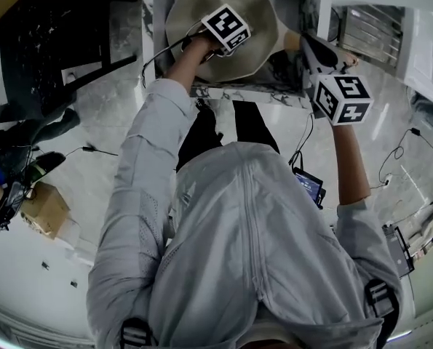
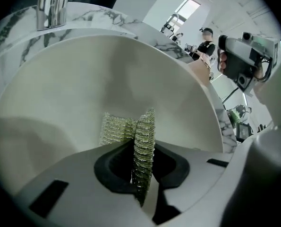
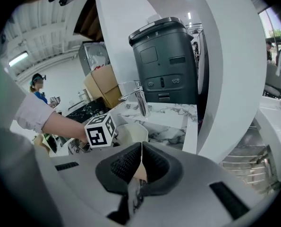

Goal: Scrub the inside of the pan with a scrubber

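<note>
Shows the left gripper [image 2: 141, 170] pinching a folded mesh scrubber [image 2: 115, 129] inside the pan [image 2: 83, 84], cream wall dead ahead of the jaws and seemingly touched. Shows the right gripper [image 3: 141, 151] pressed together on the tan handle [image 1: 292, 41], out to the pan's right, by the marble counter [image 2: 97, 15]. Leaves the scrubbing stroke to the left, the nearer tool.

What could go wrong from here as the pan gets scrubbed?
The left claw pinches only a fold of the greenish metal-mesh scrubber, so it may pull free against the wall of the cream round pan.
The right claw is shut on the tan handle alone; scrubbing pressure could twist or tip the pan.
</note>
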{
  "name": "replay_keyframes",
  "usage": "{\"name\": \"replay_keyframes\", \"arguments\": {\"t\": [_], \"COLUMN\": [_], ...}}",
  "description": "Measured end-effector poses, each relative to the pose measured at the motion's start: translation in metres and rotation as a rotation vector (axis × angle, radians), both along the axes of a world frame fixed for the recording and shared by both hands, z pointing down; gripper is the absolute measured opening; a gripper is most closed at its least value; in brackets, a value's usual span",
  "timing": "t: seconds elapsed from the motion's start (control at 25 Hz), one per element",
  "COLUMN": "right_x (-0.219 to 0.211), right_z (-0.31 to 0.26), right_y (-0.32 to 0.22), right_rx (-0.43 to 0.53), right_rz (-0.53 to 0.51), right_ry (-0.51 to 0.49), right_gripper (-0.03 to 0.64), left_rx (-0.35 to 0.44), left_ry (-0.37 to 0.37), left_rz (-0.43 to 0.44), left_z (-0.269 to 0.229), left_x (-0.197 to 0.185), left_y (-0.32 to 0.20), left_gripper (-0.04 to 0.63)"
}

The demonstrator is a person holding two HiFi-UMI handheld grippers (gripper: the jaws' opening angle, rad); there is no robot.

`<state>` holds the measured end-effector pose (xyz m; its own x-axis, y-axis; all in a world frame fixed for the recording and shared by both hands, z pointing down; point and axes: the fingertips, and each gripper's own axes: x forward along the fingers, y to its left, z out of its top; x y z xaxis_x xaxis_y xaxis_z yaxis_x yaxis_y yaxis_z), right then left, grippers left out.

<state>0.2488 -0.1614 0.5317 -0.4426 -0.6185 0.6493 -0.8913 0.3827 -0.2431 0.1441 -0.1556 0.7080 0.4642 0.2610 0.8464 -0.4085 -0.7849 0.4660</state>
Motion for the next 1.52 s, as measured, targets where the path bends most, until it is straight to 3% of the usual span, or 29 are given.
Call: {"name": "replay_keyframes", "arguments": {"t": [0.28,0.56,0.68,1.36,1.52], "right_x": [-0.018,-0.033,-0.034,-0.088,-0.093], "right_z": [-0.012,-0.032,-0.039,-0.102,-0.130], "right_y": [0.019,0.038,0.050,0.106,0.108], "right_rx": [0.024,0.069,0.083,0.216,0.267], "right_rz": [0.049,0.088,0.110,0.141,0.152], "right_ry": [0.006,0.001,0.004,0.010,0.008], "right_gripper": [0.035,0.035,0.035,0.035,0.035], "left_rx": [-0.060,-0.211,-0.240,-0.171,-0.058], "left_ry": [0.077,0.153,0.209,0.603,0.665], "left_rz": [0.080,0.043,0.036,-0.102,-0.119], "left_z": [-0.007,-0.017,-0.033,-0.179,-0.215], "left_x": [0.019,0.023,0.022,-0.032,-0.059], "left_y": [0.024,0.053,0.062,0.091,0.094], "left_gripper": [0.066,0.066,0.066,0.066,0.066]}}
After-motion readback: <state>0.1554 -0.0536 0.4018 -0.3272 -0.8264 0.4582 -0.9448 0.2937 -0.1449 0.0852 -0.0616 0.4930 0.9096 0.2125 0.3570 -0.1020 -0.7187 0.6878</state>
